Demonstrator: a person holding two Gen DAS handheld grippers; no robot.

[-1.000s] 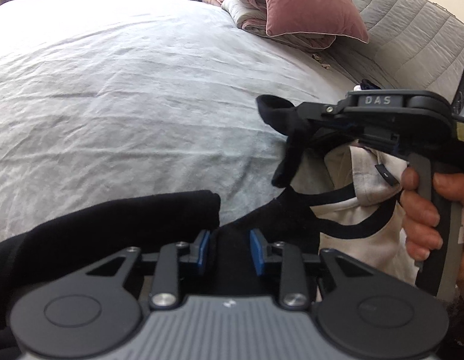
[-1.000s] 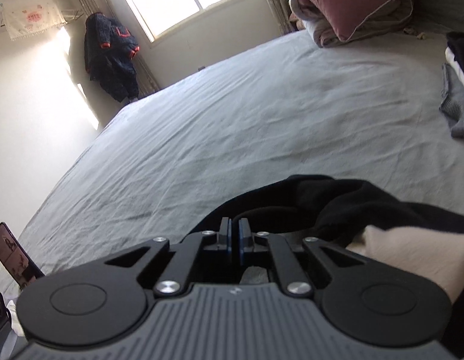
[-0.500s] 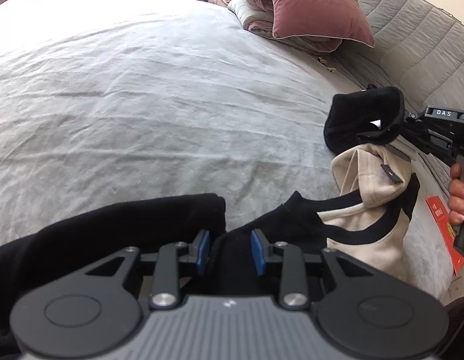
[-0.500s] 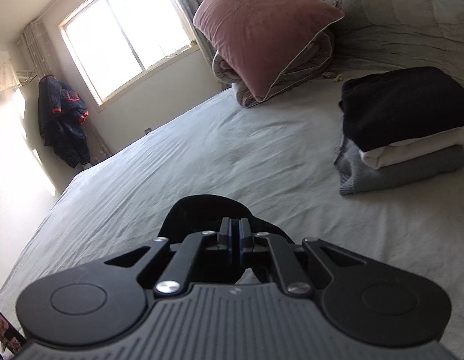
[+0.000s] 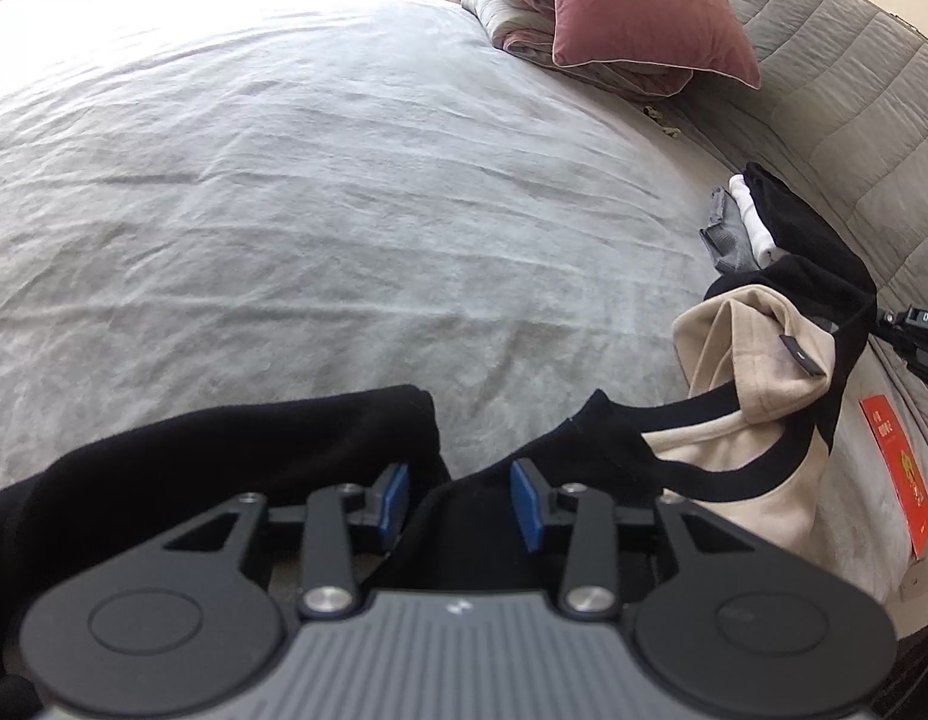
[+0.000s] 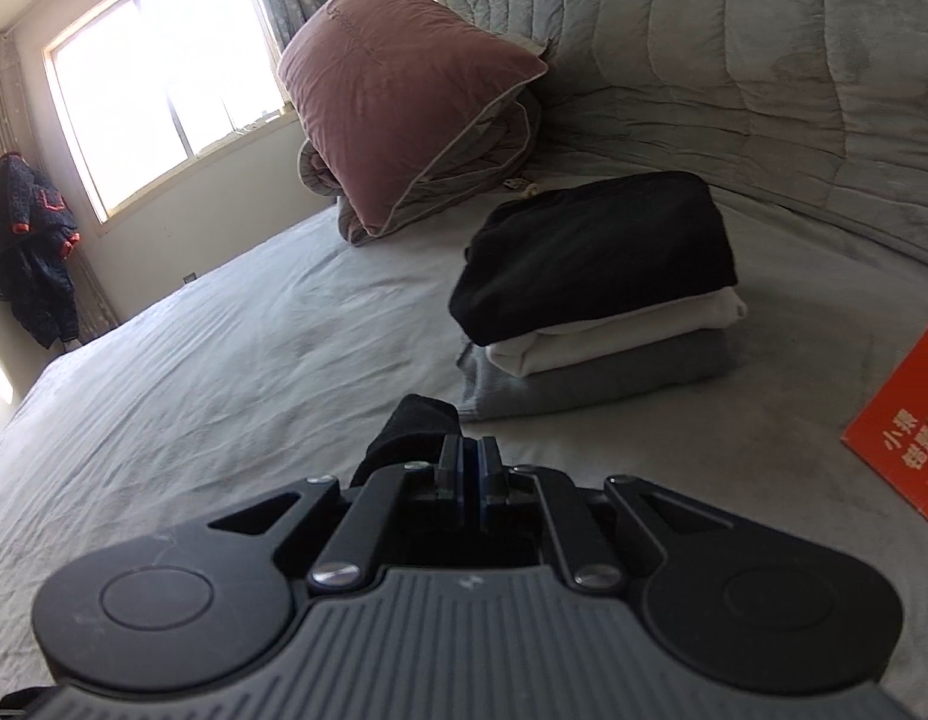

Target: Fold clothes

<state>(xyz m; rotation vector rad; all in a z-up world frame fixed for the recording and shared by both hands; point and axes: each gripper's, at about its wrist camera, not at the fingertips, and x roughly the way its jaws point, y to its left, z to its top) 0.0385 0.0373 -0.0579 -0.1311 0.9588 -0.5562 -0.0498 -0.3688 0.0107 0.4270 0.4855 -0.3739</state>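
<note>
Left wrist view: left gripper (image 5: 459, 501) has its blue pads spread, black cloth of the black-and-cream garment (image 5: 746, 372) lying loose between them; the garment stretches across the grey bed sheet (image 5: 320, 180) toward the right gripper (image 5: 911, 333). Right wrist view: right gripper (image 6: 469, 468) pinched tight on a black fold of it, near the folded stack (image 6: 602, 294), beside a red card (image 6: 902, 426).

**Grey bed and its load**

The bed (image 5: 296, 180) wears a wrinkled grey sheet; a folded stack (image 6: 596, 294) sits near a red booklet (image 6: 902, 420); a pink pillow (image 6: 398, 96) tops rolled bedding (image 6: 512, 138); a black-and-cream garment (image 5: 752, 420) sprawls nearby.
</note>
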